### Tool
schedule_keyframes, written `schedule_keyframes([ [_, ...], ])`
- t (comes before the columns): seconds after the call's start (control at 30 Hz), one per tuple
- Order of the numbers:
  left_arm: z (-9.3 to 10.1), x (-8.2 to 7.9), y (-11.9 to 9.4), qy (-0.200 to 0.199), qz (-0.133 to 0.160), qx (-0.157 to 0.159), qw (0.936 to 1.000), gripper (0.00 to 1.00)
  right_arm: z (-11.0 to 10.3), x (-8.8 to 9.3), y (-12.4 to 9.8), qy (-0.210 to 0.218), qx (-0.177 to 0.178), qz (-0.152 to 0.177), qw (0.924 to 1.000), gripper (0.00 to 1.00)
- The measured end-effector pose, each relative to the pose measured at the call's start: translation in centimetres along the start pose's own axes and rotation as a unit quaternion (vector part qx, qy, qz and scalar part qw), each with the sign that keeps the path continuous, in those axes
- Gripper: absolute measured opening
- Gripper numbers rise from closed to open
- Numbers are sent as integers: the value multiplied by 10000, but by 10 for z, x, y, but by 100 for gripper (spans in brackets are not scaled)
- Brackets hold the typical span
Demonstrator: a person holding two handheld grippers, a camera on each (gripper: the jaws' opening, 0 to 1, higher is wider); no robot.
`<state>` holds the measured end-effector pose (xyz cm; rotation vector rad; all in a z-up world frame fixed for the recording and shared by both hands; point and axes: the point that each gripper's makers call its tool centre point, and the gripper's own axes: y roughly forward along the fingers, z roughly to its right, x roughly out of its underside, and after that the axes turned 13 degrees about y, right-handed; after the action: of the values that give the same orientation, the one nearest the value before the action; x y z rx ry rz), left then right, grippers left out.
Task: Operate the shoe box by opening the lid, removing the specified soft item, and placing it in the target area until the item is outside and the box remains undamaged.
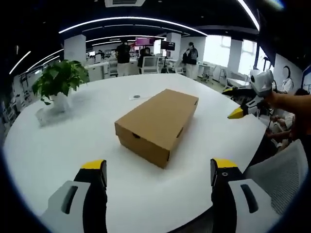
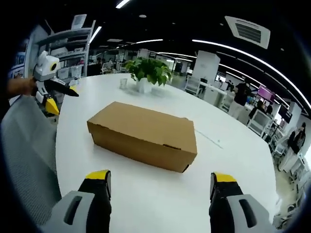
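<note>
L gripper [image 1: 159, 174] jaws spread wide, nothing between them, hanging over the near edge of the white round desk [image 1: 58, 145], just short of the shoe box [image 1: 158, 124]. R gripper [image 2: 160, 183] same: jaws wide apart, empty, near the box's long side. Shoe box is plain brown cardboard, lid shut, lying flat approx mid-desk; soft item can't be seen w/ lid on. Beyond the box, a potted plant [image 1: 59, 82] in a white pot stands well apart from it. Further past the box, people [image 1: 123, 57] stand among office desks.
</note>
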<state>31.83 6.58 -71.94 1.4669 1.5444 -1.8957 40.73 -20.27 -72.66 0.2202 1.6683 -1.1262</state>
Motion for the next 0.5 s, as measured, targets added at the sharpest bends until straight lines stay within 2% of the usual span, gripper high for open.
schedule_keyframes([
  [0.1, 2, 0, 8, -14, -36, 18, 10000, 90, 2, -5, 10, -120, -144, 19, 9998, 83],
  [0.33, 8, -3, 23, -36, -92, 68, 9999, 88, 17, -13, 28, -184, -226, -30, 9996, 83],
  [0.5, 11, -3, 38, -16, -186, 50, 9998, 82, 27, -14, 41, -205, -339, -112, 9992, 79],
])
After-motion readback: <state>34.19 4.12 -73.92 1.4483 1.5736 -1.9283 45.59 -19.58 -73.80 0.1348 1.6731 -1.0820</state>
